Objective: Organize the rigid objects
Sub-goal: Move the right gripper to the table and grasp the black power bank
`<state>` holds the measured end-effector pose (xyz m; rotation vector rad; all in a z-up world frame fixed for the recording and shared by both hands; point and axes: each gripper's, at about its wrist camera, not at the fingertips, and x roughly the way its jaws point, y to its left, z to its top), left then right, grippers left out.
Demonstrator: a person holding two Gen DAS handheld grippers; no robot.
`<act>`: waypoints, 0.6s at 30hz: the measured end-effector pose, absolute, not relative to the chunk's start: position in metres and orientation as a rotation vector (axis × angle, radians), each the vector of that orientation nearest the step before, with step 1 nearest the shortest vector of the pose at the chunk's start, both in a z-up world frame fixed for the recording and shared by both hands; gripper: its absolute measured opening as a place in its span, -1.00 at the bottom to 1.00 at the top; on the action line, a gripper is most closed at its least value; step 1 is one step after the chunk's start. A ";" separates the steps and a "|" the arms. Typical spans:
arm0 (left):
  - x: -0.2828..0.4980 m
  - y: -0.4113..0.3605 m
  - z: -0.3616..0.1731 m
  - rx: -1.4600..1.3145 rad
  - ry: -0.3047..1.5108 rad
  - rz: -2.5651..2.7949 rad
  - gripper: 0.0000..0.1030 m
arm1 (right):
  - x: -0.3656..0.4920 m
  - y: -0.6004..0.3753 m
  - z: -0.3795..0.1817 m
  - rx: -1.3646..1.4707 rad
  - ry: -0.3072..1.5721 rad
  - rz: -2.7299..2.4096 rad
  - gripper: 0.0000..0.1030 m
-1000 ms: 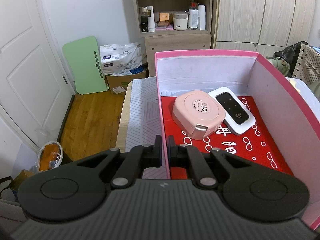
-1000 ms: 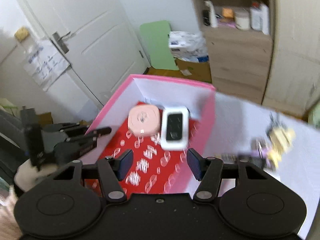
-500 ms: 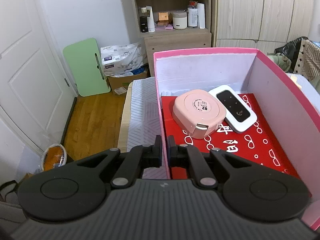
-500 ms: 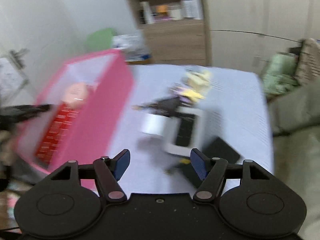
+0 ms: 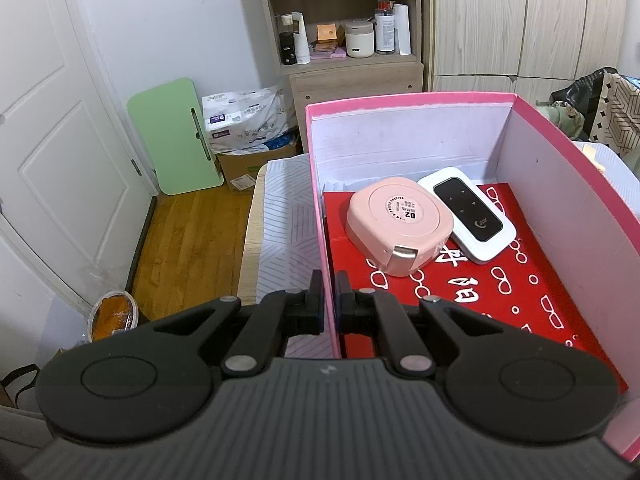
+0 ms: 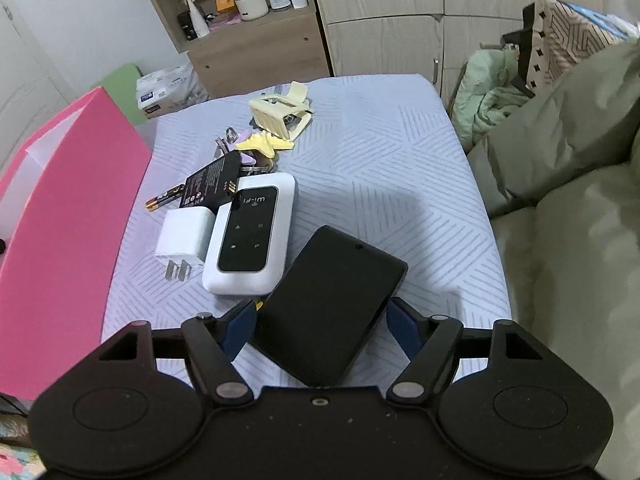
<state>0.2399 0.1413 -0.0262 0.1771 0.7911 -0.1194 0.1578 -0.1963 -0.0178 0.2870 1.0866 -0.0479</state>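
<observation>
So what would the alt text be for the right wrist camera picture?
The right gripper, jaws opening, straddles a flat black case lying on a pale bedcover. Beyond lie a white Wi-Fi device and white charger, beside a pink box.

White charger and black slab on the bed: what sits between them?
In the right wrist view, a white Wi-Fi box lies between the white charger and the black slab.

Pink box [image 5: 560, 148] with white-patterned red lining [image 5: 496, 280], pale pink round case [image 5: 398, 228], white-and-black device [image 6: 250, 236], matte black slab [image 6: 328, 304]
</observation>
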 end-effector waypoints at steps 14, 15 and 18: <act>0.240 0.143 -0.025 0.181 0.790 -0.120 -0.91 | 0.164 -0.205 -0.023 0.209 1.133 0.050 0.56; 0.240 0.142 -0.025 0.181 0.789 -0.120 -0.91 | 0.166 -0.204 -0.024 0.192 1.130 0.048 0.56; 0.240 0.142 -0.025 0.179 0.790 -0.121 -0.91 | 0.167 -0.195 -0.026 0.118 1.111 0.044 0.56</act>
